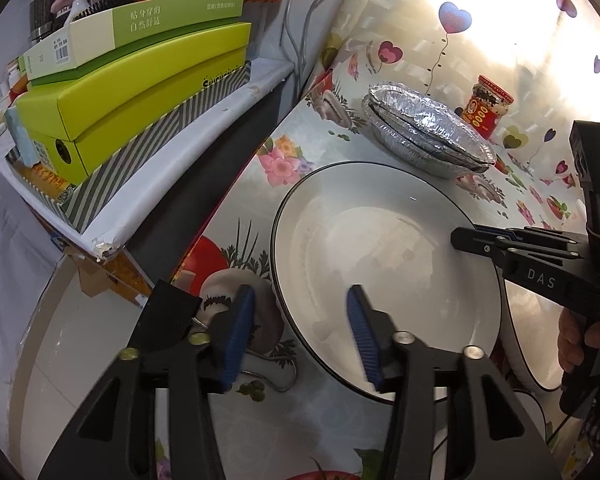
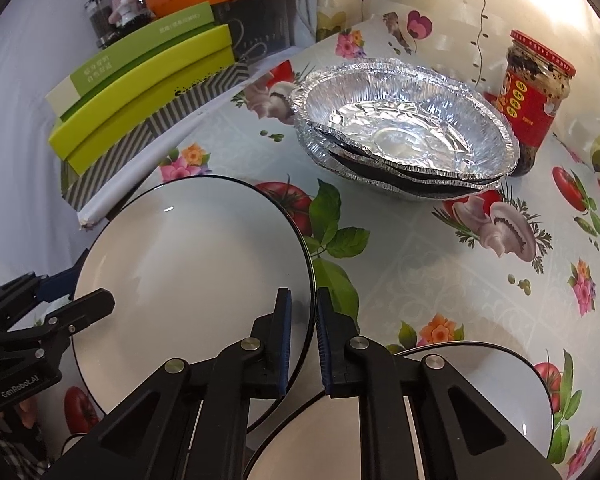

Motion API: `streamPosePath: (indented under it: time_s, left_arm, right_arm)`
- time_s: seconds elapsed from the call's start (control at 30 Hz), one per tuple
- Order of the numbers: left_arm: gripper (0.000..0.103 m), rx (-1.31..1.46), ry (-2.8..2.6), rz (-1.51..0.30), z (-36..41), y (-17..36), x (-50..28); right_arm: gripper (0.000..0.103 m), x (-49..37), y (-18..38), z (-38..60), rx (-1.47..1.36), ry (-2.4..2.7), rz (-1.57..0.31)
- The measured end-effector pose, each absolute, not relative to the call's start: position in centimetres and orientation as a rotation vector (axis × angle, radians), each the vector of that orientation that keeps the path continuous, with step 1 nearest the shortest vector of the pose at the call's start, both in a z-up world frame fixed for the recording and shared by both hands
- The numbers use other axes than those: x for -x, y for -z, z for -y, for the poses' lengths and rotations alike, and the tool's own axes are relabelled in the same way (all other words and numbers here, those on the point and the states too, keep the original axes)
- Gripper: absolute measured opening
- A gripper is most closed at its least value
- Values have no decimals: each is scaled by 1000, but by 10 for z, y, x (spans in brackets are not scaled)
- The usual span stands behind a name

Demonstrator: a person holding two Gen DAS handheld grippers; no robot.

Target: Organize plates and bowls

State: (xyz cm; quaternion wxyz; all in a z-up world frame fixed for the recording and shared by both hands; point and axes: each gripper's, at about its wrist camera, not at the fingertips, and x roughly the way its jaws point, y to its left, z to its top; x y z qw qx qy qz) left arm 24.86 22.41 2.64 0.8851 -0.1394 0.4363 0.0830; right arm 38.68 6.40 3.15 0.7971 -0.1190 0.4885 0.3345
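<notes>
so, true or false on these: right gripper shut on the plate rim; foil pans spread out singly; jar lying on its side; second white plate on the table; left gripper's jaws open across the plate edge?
1. The right gripper is shut on the rim of the white plate. True.
2. The foil pans are spread out singly. False: they sit in one loose stack.
3. The jar lies on its side. False: it stands upright behind the foil pans.
4. There is a second white plate. True, beside the first.
5. The left gripper has its jaws open across the plate's edge. True.
</notes>
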Motion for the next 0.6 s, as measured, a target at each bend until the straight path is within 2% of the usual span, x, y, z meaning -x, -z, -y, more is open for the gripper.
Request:
streamPosePath:
  time_s: [0.07,0.17,0.6]
  left_arm:
    - [28,284,-181,-917,-224,-25,-250]
    - [20,274,-210,-924,-224,-23,-252]
    - [17,314,-227,-927,-228,-22,-252]
  right_arm:
    - [12,-387,-31,-64,250,-718,-1052]
    - [12,-386,-31,-64,252,-714,-1051]
    - [10,-384,-34,-61,229,-704,-1046]
